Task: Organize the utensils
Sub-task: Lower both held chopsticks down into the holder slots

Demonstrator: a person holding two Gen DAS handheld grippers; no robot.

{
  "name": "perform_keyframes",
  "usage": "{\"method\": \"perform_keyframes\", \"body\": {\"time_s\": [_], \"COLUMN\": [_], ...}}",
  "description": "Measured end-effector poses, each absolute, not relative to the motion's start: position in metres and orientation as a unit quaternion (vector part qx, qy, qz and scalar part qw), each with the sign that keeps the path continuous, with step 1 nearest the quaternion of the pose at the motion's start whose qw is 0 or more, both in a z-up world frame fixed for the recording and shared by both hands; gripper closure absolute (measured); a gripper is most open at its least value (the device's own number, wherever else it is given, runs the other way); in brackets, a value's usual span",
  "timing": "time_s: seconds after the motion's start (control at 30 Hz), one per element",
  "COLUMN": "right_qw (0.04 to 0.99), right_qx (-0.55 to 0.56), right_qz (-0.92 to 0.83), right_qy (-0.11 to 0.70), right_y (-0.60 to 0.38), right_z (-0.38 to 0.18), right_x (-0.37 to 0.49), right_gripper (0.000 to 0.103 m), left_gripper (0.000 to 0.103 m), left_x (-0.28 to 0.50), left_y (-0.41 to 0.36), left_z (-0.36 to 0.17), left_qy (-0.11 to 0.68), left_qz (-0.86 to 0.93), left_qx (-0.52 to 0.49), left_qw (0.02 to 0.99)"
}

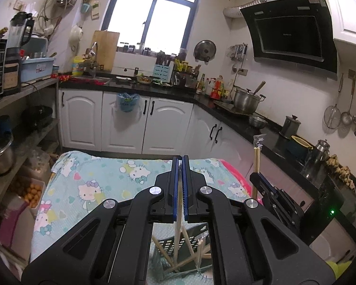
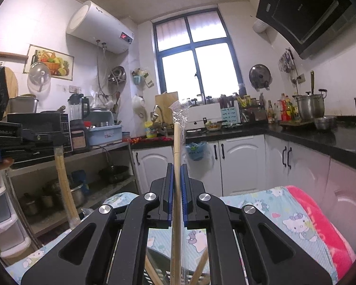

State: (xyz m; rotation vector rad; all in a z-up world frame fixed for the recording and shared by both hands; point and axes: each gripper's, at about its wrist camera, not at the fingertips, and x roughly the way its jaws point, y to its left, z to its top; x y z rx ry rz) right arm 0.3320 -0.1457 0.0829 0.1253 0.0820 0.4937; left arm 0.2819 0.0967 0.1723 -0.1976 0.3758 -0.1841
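My left gripper [image 1: 180, 160] is shut on a pair of wooden chopsticks [image 1: 178, 218] that hangs down into a dark slotted utensil basket [image 1: 168, 244] below it, where several other chopsticks lean. My right gripper [image 2: 177, 167] is shut on a plastic-wrapped pair of chopsticks [image 2: 176, 142] held upright, its top above the fingers and its lower end over the basket [image 2: 159, 258]. The right gripper [image 1: 257, 175] and its chopsticks [image 1: 256, 156] show at the right of the left wrist view. The left gripper body [image 2: 23, 137] and its chopsticks [image 2: 64, 185] show at the left of the right wrist view.
The basket stands on a table covered with a Hello Kitty cloth [image 1: 95, 185] and a pink blanket [image 2: 320, 228]. White cabinets [image 1: 121, 118], a black counter with a steel pot [image 1: 245, 99] and a shelf unit [image 1: 16, 109] surround the table.
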Motion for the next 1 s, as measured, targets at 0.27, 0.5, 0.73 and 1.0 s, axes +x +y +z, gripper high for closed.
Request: {"method": "perform_keyframes", "body": {"time_s": [0.27, 0.5, 0.73, 1.0], "right_qw": [0.968, 0.971, 0.976, 0.972], "right_qx": [0.069, 0.073, 0.047, 0.066], "right_qz": [0.238, 0.223, 0.212, 0.222], "right_qy": [0.052, 0.048, 0.021, 0.046], "right_y": [-0.146, -0.147, -0.143, -0.151], "right_z": [0.064, 0.055, 0.04, 0.029], "right_x": [0.338, 0.342, 0.334, 0.325], "right_gripper": [0.097, 0.097, 0.097, 0.09], "left_gripper": [0.102, 0.102, 0.101, 0.101], "left_x": [0.288, 0.29, 0.292, 0.29], "left_y": [0.099, 0.098, 0.095, 0.094], "left_z": [0.153, 0.139, 0.127, 0.117], "left_qy": [0.196, 0.2, 0.211, 0.227], "left_qz": [-0.092, -0.095, -0.098, -0.102], "left_qx": [-0.106, -0.111, -0.112, -0.118], "left_qw": [0.971, 0.969, 0.966, 0.961]}}
